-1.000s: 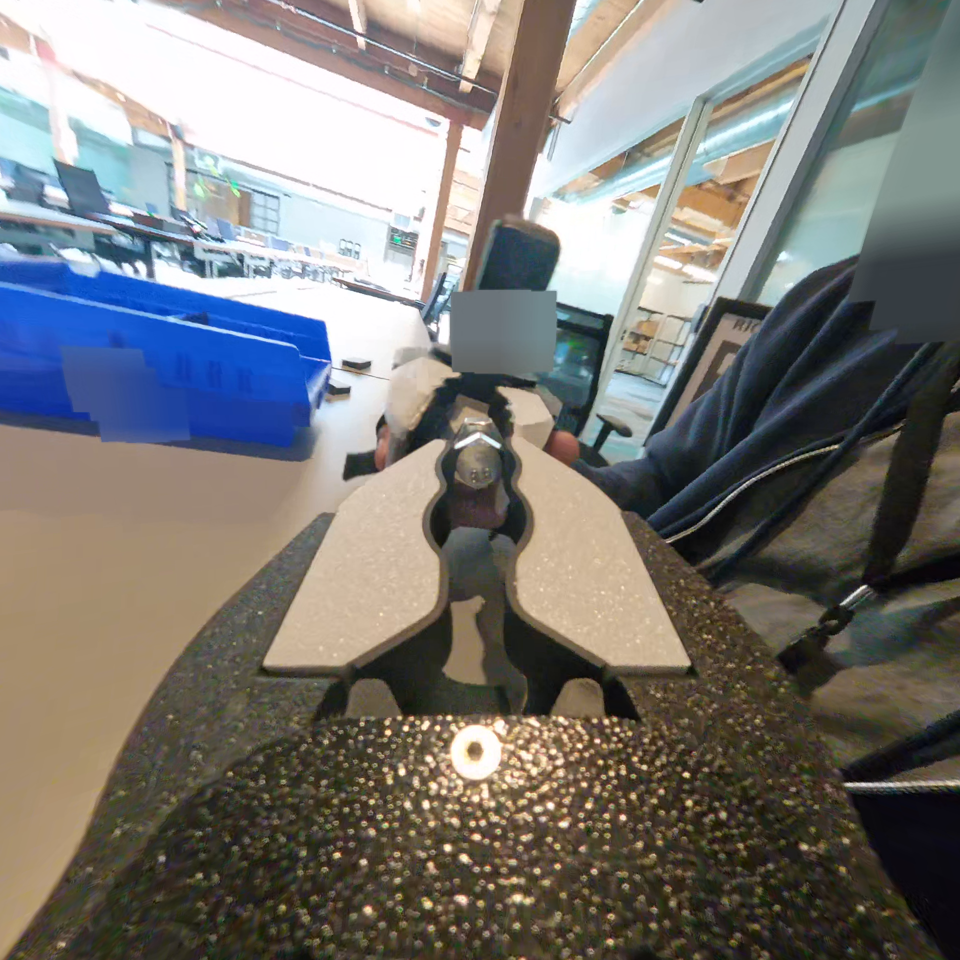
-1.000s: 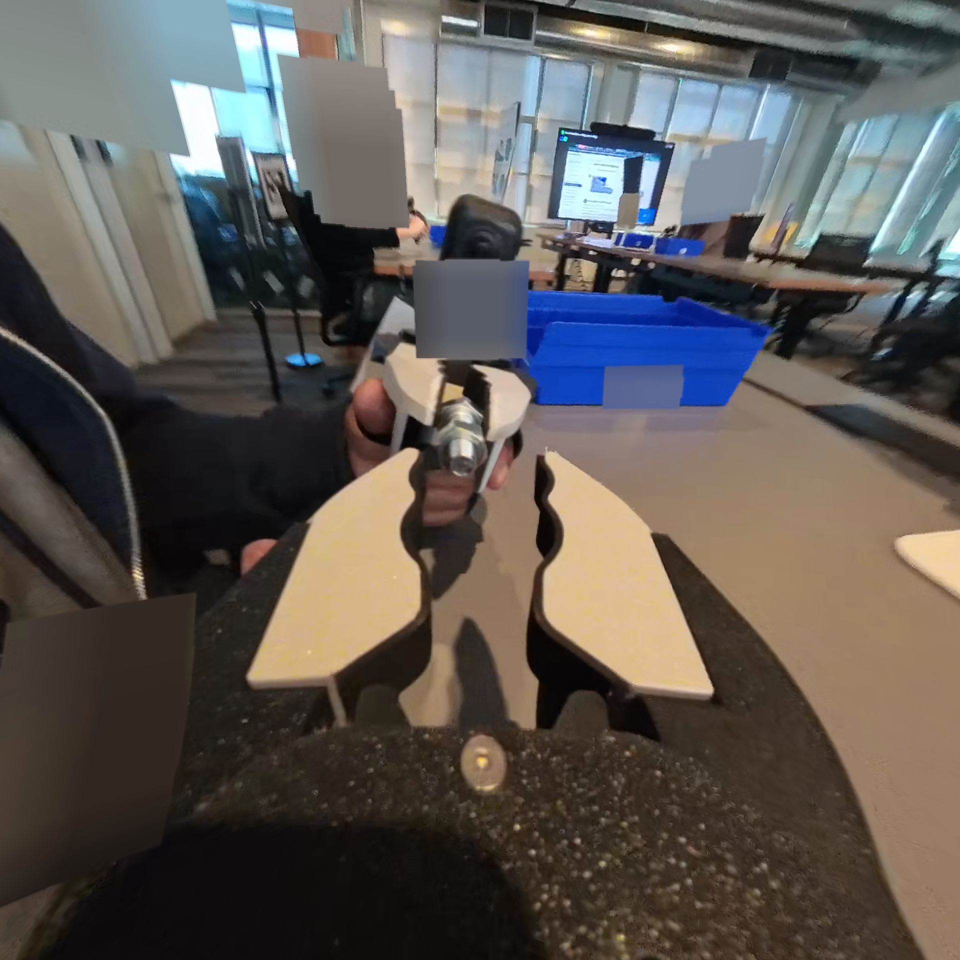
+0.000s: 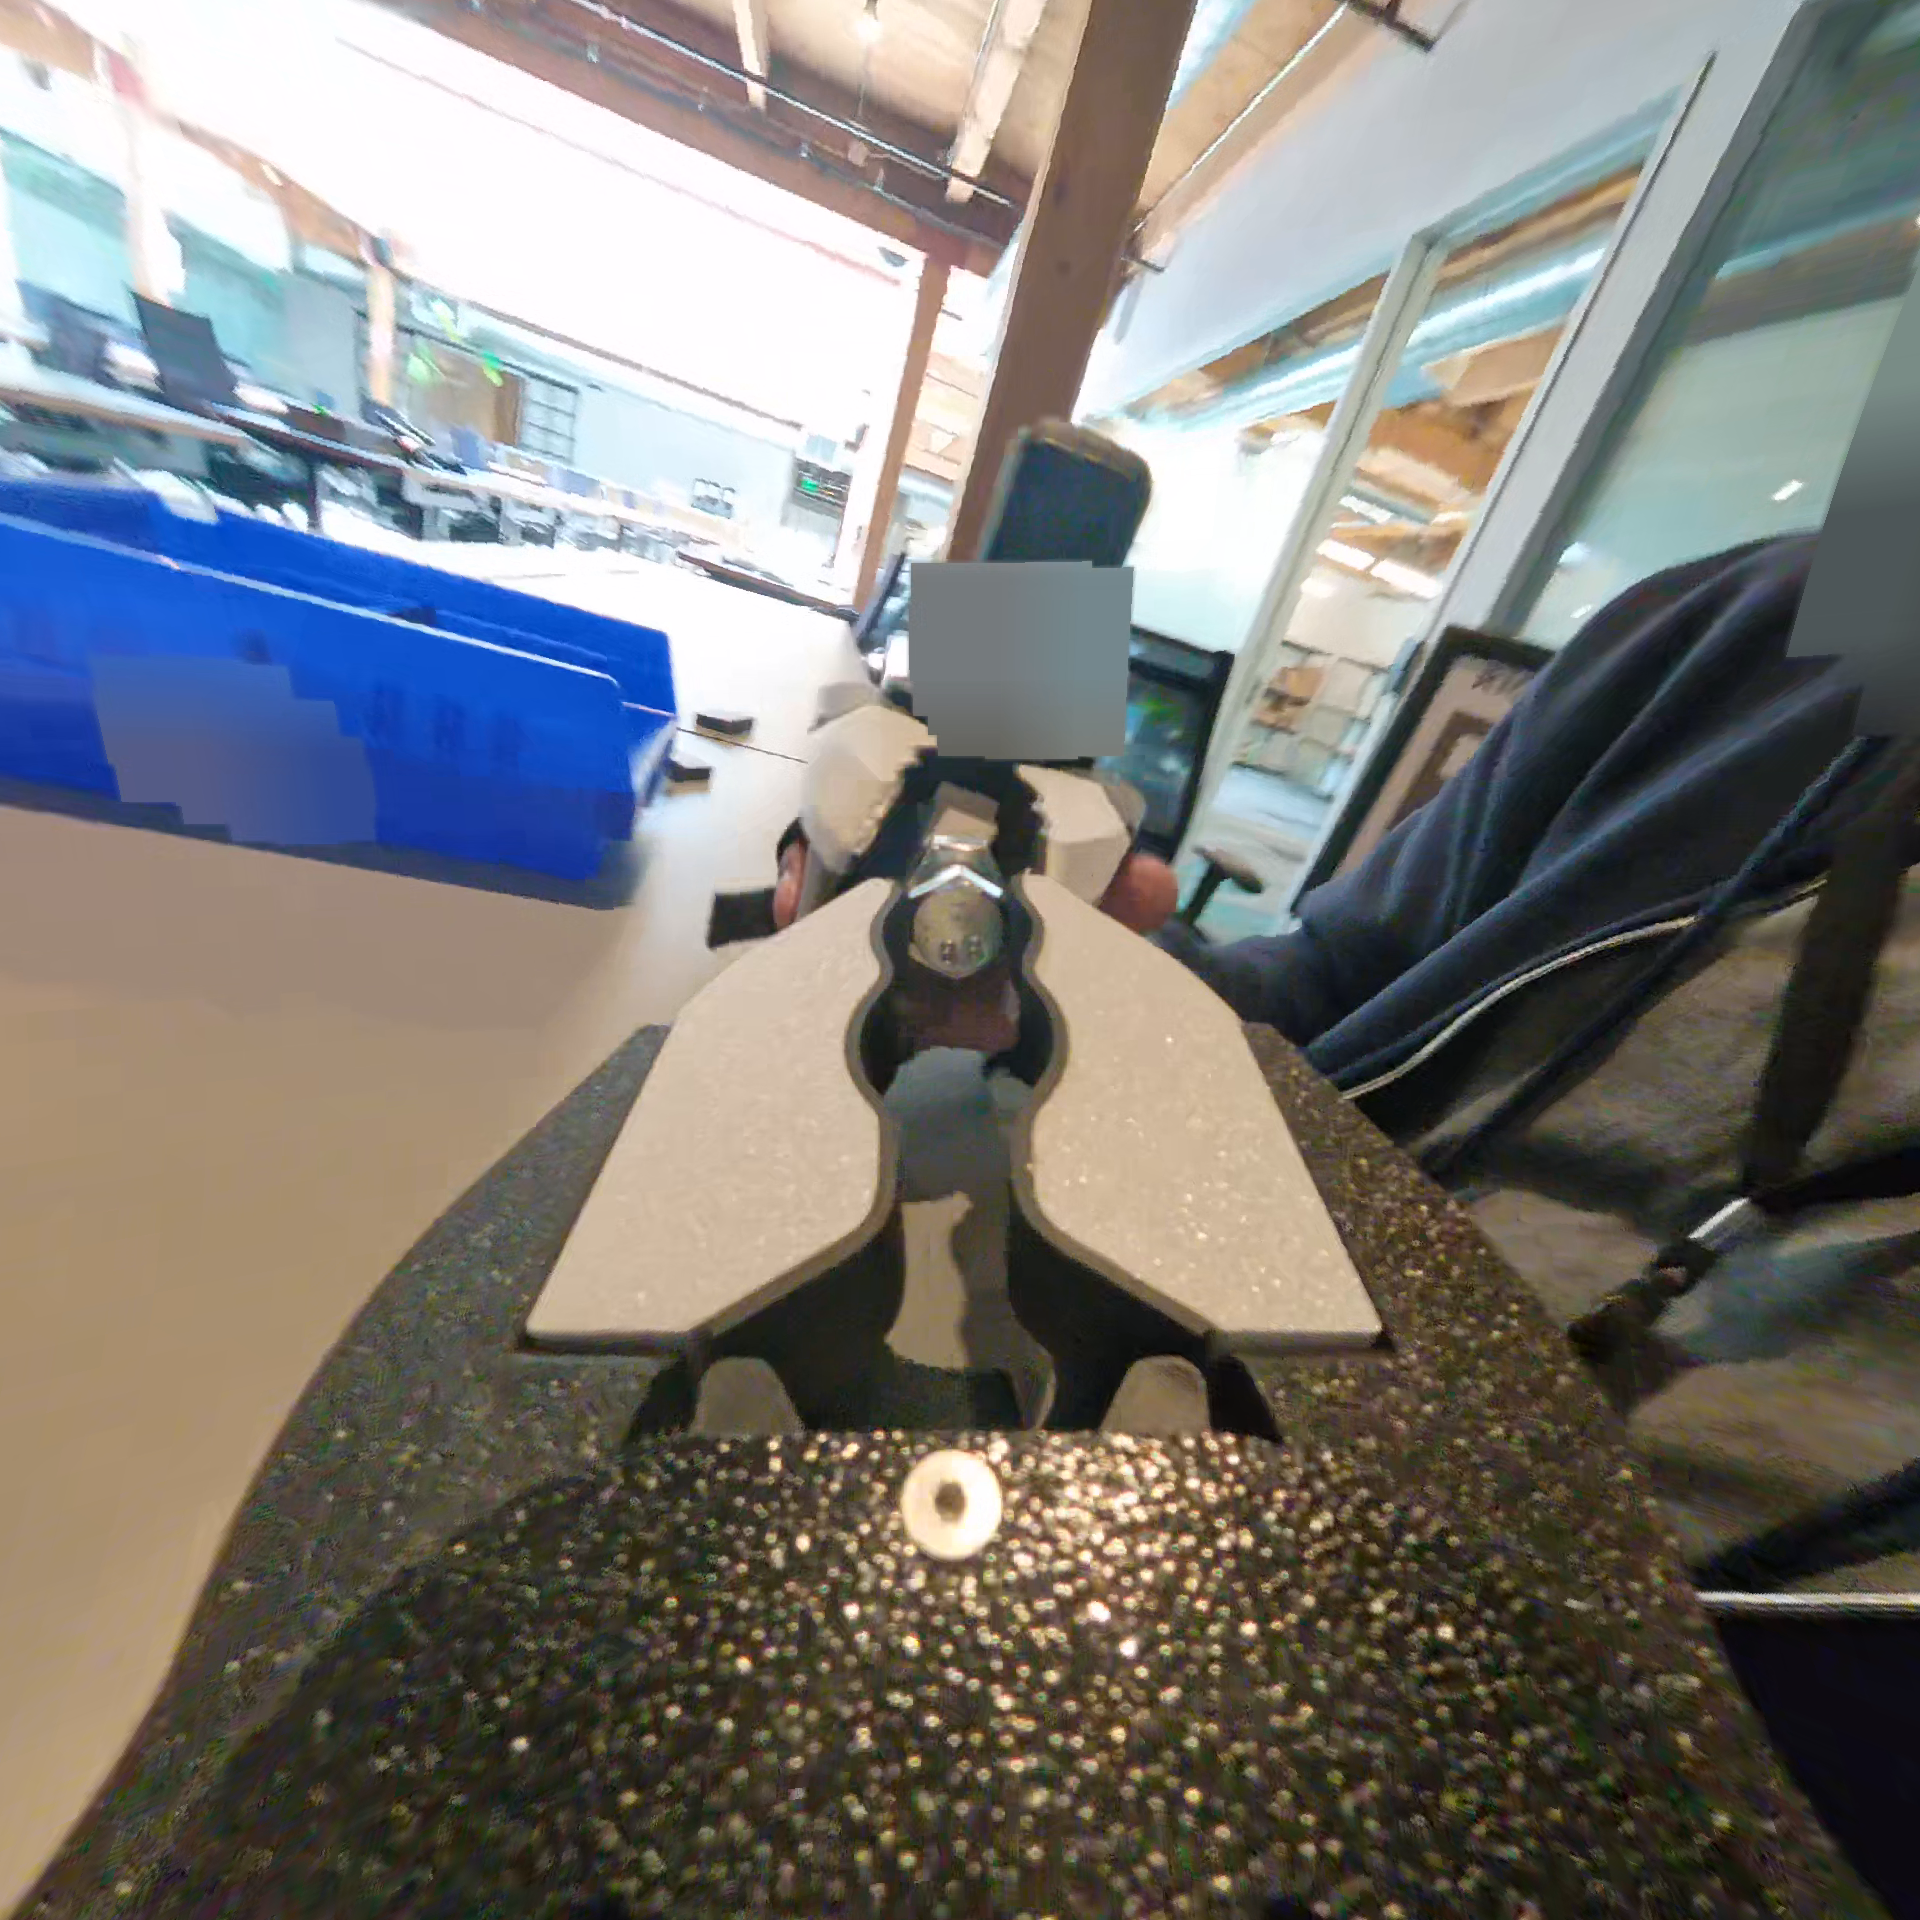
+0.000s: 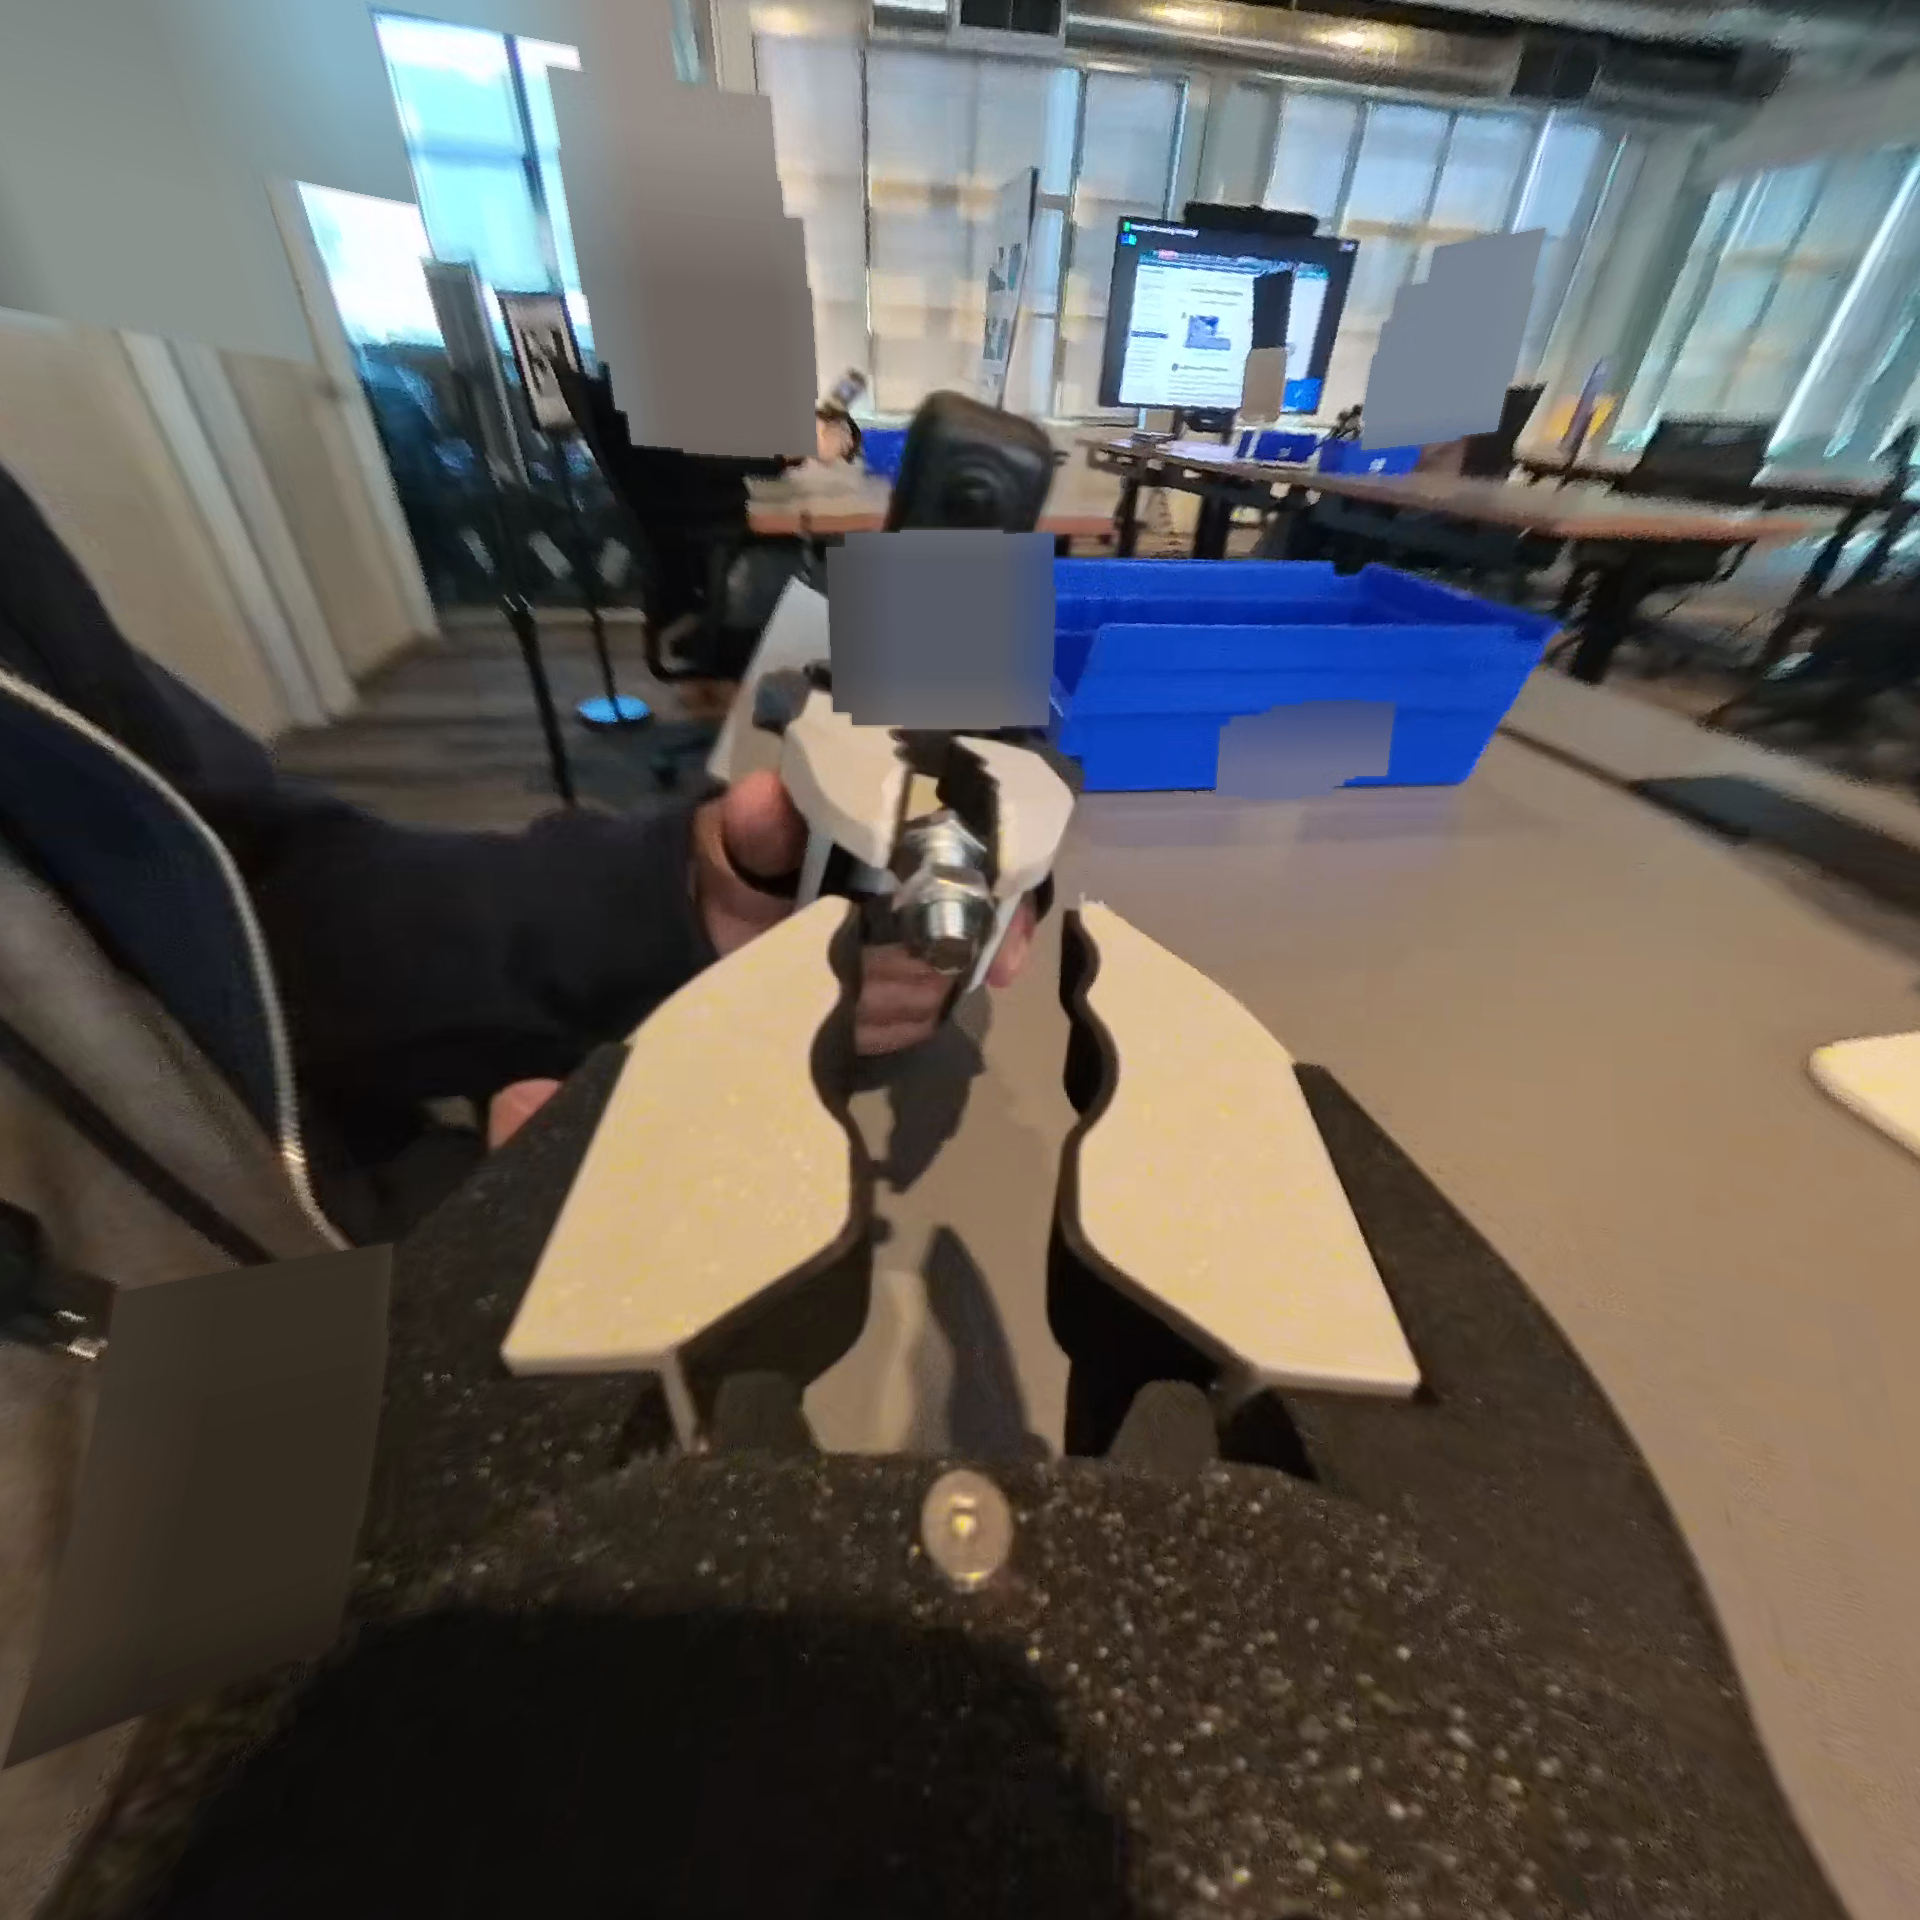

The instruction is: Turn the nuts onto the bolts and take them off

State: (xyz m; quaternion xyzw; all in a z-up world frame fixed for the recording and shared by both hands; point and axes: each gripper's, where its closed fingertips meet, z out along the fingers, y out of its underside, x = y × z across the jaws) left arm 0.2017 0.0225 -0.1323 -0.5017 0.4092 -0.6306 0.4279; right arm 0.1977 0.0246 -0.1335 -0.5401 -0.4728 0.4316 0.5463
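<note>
Open-plan office behind, grey table under both tools, blue bin toward its far edge. Left gripper is clamped on the bolt by its head end, held up off the table between the two tools; the hex head faces the left camera. Nut sits on the bolt's threaded end, facing the right camera, with what looks like a second nut or washer behind it; can't tell which. Right gripper is spread wide, jaws apart, nothing in them; left finger just beside the nut, right finger clear of it. Change vs a second ago: right tool has closed in on the nut, which sits nearer its fingertips and bigger in view; the gap between its jaws looks about the same. Left hold unchanged. Read: between turns, right side lining up for another bite on the nut. Can't tell from this whether it's going on or coming off. Risk: nut is off-centre toward the left finger, so closing now may catch a corner and slip.
</note>
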